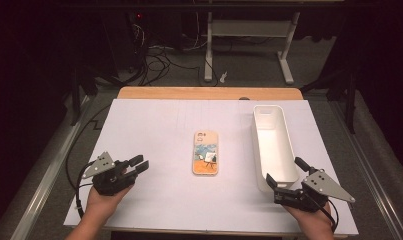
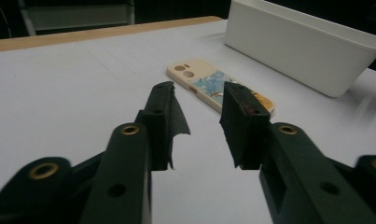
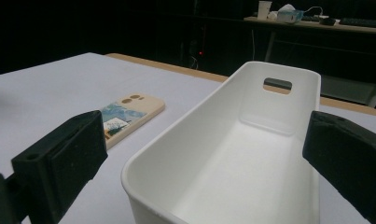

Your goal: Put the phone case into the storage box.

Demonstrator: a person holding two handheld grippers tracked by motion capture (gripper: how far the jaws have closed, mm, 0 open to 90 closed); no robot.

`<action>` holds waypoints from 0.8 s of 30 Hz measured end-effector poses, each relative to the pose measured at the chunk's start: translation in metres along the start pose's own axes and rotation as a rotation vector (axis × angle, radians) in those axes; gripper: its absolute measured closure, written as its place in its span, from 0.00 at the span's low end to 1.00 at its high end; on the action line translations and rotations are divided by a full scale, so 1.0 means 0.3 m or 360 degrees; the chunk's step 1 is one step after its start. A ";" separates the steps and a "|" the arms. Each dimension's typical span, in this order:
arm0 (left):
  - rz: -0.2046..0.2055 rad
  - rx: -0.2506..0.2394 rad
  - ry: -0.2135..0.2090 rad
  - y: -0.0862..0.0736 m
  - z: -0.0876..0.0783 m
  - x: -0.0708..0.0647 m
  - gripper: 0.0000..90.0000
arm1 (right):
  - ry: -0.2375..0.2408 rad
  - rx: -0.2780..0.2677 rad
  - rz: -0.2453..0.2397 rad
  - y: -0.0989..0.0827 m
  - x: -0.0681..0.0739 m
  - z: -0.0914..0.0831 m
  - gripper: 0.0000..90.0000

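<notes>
Phone case (image 1: 206, 152), cream-backed with a blue and orange picture, lies flat near the middle of the white worktop (image 1: 154, 125). Just to its right stands a long white bin (image 1: 274, 145), empty inside. The left claw (image 1: 139, 165) rests low at the near left, jaws apart with nothing between them, aimed toward the case. The right claw (image 1: 284, 177) sits at the bin's near end, jaws spread wide to either side of it, apparently not touching.

Left gripper (image 1: 139, 164): black, brass-ringed screw holes, grey triangular plate on top, black cable trailing.
Right gripper (image 1: 285, 176): black, grey triangular plate.
Hands: bare.
</notes>
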State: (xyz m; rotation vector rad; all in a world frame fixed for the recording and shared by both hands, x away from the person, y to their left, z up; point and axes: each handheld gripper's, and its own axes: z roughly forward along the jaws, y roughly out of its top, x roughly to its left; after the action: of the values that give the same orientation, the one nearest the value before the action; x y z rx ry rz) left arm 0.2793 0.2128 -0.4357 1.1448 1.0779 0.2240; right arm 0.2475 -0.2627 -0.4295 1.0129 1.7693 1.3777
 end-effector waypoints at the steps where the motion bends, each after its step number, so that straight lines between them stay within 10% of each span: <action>1: 0.0002 0.0001 0.0015 0.000 0.004 0.000 0.80 | -0.0001 0.0001 0.0004 0.000 -0.001 -0.001 0.00; 7: 0.0044 0.0041 0.0049 -0.013 0.032 -0.013 0.99 | -0.0004 0.0000 0.0009 0.000 -0.003 -0.001 0.00; 24: 0.0188 0.0276 -0.0094 -0.069 0.229 -0.129 1.00 | 0.0000 0.0003 0.0023 -0.002 -0.005 -0.002 0.00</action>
State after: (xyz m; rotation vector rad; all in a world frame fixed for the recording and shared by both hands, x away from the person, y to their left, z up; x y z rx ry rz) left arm 0.3059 0.1359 -0.4302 1.3643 0.9933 0.1908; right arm 0.2478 -0.2644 -0.4298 1.0283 1.7666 1.3849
